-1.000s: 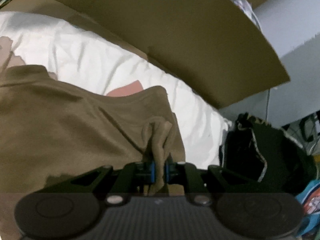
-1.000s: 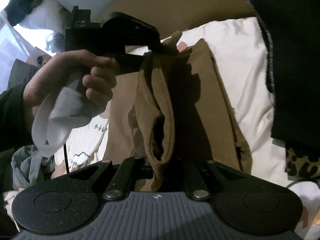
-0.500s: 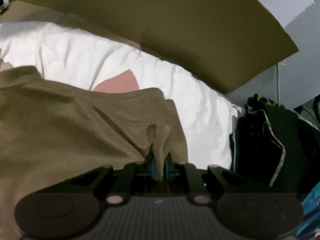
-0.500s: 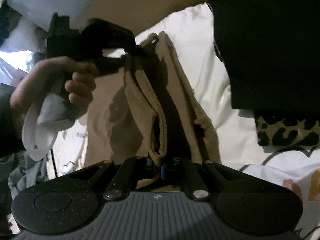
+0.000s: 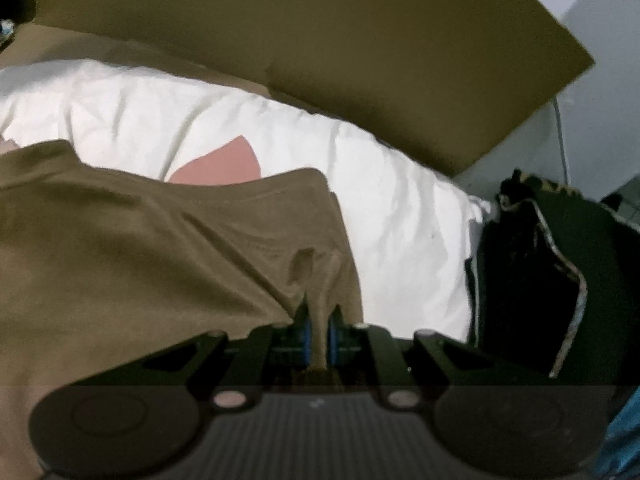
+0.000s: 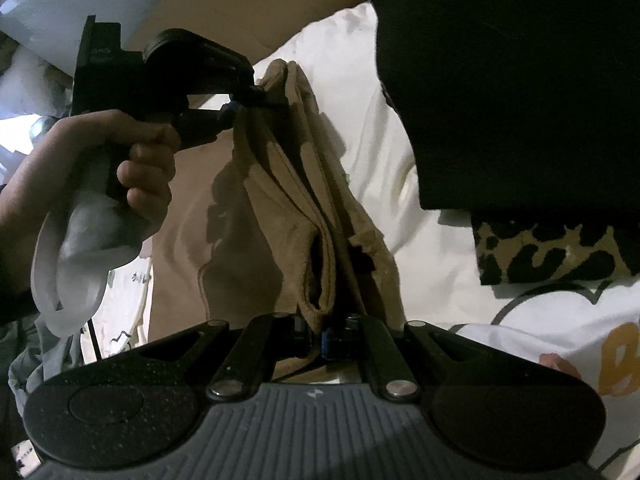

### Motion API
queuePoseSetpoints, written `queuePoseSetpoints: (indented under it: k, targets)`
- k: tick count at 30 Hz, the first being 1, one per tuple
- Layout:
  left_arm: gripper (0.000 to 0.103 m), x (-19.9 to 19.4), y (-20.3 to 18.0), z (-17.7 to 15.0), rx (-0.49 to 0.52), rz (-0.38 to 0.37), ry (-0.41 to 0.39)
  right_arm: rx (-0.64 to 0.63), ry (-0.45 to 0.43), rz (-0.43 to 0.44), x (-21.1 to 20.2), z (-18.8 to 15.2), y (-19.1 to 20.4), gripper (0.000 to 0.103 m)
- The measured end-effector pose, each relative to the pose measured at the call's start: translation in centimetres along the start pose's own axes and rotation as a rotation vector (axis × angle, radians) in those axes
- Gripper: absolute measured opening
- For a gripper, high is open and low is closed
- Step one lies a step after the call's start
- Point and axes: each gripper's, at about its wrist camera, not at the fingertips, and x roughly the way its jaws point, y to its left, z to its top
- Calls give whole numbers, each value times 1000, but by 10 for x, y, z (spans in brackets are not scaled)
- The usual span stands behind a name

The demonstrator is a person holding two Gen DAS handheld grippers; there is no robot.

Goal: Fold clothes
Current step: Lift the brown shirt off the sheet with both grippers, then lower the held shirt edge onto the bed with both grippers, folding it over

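My right claw (image 6: 320, 334) and left claw (image 6: 256, 98) each pinch one end of the tan garment (image 6: 296, 208); its folded edge stretches between them, sagging over the white bed (image 6: 372, 128).

We can read almost nothing here. On the white printed sheet (image 6: 560, 344) at the lower right of the right wrist view we make out one large orange letter, seemingly a "B", cut by the frame edge. Small dark marks on the white cloth (image 6: 128, 280) at lower left stay illegible.
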Motion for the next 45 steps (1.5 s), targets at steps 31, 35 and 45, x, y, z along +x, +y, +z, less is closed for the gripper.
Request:
queuePoseSetpoints:
  k: [31,35,45]
  targets:
    - [15,-15,4,-20,355,-51,47,-20,-51,-94,-24,24,13,41]
    - [15,-5,-7,-13,383,-37,53,-33,-27,-108,-15,24,17,46]
    - [13,8,-19,7,396,-25,81,-76,4,-168,10,4,24,41]
